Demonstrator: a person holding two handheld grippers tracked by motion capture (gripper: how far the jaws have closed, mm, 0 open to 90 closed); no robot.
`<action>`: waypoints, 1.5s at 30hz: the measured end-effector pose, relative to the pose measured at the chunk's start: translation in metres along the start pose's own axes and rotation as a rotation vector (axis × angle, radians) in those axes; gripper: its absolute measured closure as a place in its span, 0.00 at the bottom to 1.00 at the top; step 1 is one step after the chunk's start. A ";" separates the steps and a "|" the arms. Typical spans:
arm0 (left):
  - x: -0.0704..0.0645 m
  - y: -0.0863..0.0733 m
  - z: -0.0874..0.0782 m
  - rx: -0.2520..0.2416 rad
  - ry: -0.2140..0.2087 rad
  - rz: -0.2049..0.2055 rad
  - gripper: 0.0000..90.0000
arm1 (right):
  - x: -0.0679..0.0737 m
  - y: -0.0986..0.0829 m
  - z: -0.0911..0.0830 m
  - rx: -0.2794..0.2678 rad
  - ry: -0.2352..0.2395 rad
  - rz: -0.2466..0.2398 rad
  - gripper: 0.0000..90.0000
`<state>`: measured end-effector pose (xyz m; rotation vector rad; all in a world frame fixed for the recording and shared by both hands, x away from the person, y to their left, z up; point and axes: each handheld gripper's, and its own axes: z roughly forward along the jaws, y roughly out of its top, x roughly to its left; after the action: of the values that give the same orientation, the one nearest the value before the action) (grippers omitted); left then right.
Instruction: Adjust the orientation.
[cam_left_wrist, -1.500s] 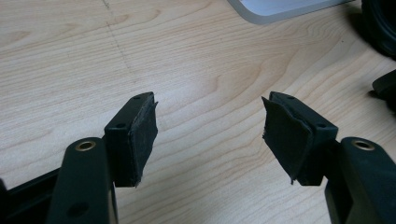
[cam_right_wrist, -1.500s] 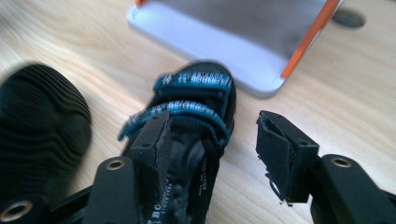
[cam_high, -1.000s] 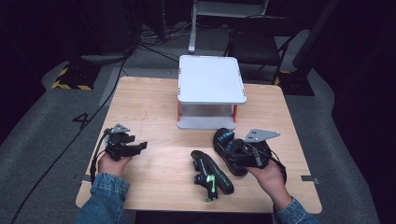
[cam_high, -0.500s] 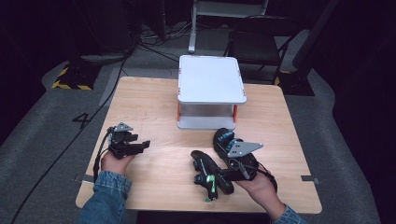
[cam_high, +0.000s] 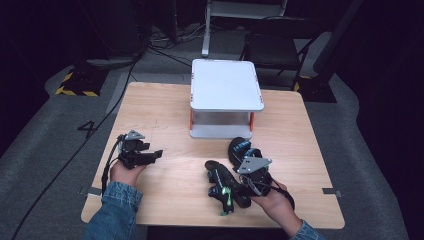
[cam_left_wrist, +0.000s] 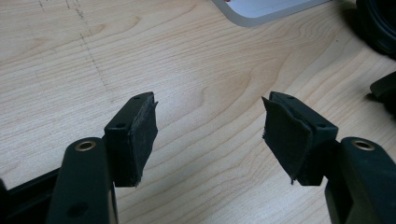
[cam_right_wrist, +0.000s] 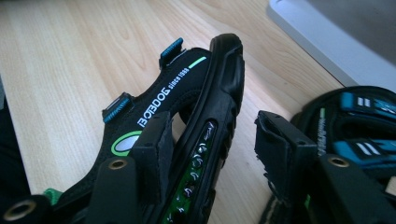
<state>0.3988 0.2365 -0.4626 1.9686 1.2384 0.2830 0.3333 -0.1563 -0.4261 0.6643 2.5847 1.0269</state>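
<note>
sandal (cam_right_wrist: 187, 140) with green trim lies on its side on the table's (cam_high: 165, 105) near edge, sole edge right between your right gripper's (cam_right_wrist: 212, 154) half-open jaws. your left gripper (cam_left_wrist: 210, 135) gapes wide over bare wood.

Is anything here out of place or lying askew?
Yes. The green-trimmed sandal lies tipped on its side edge, sole rim between the right gripper's open jaws. The blue-strapped sandal sits apart by the white stand, unpaired.

Recording lab, dark room, wooden counter (cam_high: 165, 107) on grey carpet (cam_high: 45, 150), floor cables (cam_high: 165, 45), hazard tape (cam_high: 75, 91), folding chair (cam_high: 272, 47)
</note>
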 end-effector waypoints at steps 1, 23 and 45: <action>0.000 0.000 0.000 0.001 0.000 0.000 0.39 | -0.002 0.000 -0.001 0.000 -0.004 0.006 0.52; 0.000 -0.001 0.000 0.006 0.001 0.008 0.39 | -0.012 0.002 -0.028 -0.022 -0.116 -0.021 0.49; 0.001 -0.005 -0.001 0.013 0.004 -0.005 0.39 | -0.008 0.013 -0.040 -0.117 -0.141 -0.023 0.93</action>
<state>0.3954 0.2391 -0.4656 1.9766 1.2498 0.2770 0.3278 -0.1748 -0.3881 0.6513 2.3865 1.0747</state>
